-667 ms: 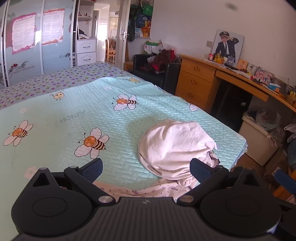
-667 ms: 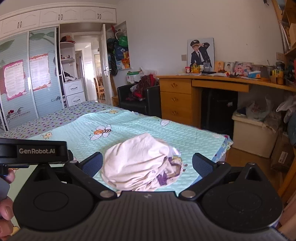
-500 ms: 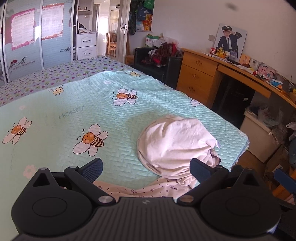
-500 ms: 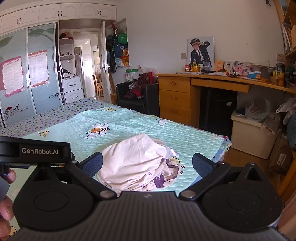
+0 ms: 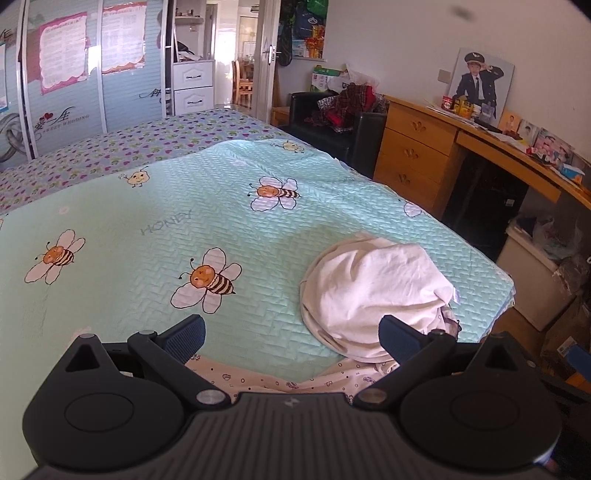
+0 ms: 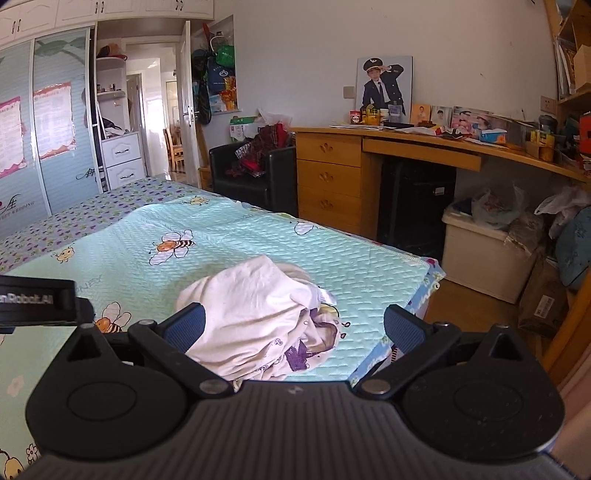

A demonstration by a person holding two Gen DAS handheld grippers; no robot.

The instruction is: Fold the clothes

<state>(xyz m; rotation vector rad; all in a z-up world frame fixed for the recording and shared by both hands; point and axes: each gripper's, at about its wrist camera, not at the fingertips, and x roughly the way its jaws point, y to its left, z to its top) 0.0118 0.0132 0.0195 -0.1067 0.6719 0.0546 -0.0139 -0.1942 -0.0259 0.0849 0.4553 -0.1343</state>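
We are holding the left gripper and right gripper spread wide and empty above the bee-print quilt, the crumpled white garment lying ahead, nearer the right gripper.

1. Both views are bright with daylight; the open doorway at the back glows almost white.
2. Soft light falls across the bee-print quilt, and the crumpled white garment casts only a faint shadow.
3. Fisheye distortion bends the wardrobe doors and the desk edge; corners darken.
4. A dark smudge sits on the left lens.
5. Focus is fairly sharp, softening at the edges.
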